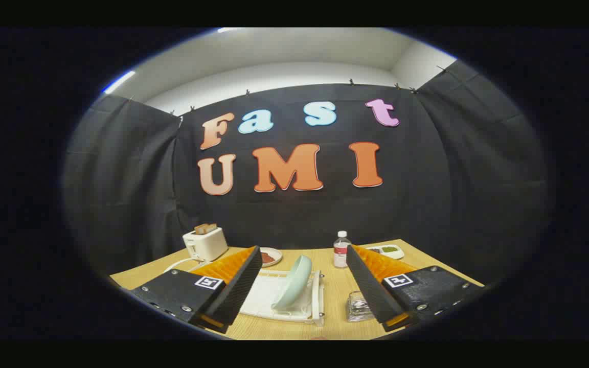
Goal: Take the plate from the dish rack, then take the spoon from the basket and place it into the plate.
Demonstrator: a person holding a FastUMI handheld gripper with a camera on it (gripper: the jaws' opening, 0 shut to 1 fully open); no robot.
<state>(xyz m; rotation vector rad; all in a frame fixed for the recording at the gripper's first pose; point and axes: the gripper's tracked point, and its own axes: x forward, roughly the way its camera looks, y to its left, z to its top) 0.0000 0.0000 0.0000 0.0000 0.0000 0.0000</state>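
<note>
I have the gripper (302,286) up over the near side of the table (333,286), fingers spread wide and holding nothing. Between them I see the plate (290,289) standing on edge, tilted, in the white rack (274,301). A clear basket (358,306) sits right of the rack, by the right finger; I can't make out the spoon. Beyond are a bottle (341,249), a toaster (205,243) and two small dishes.

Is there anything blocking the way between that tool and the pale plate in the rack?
Nothing visible does. The tool is open, and the plate stands on edge in the white dish rack between and just ahead of its fingers. The water bottle stands farther back.
</note>
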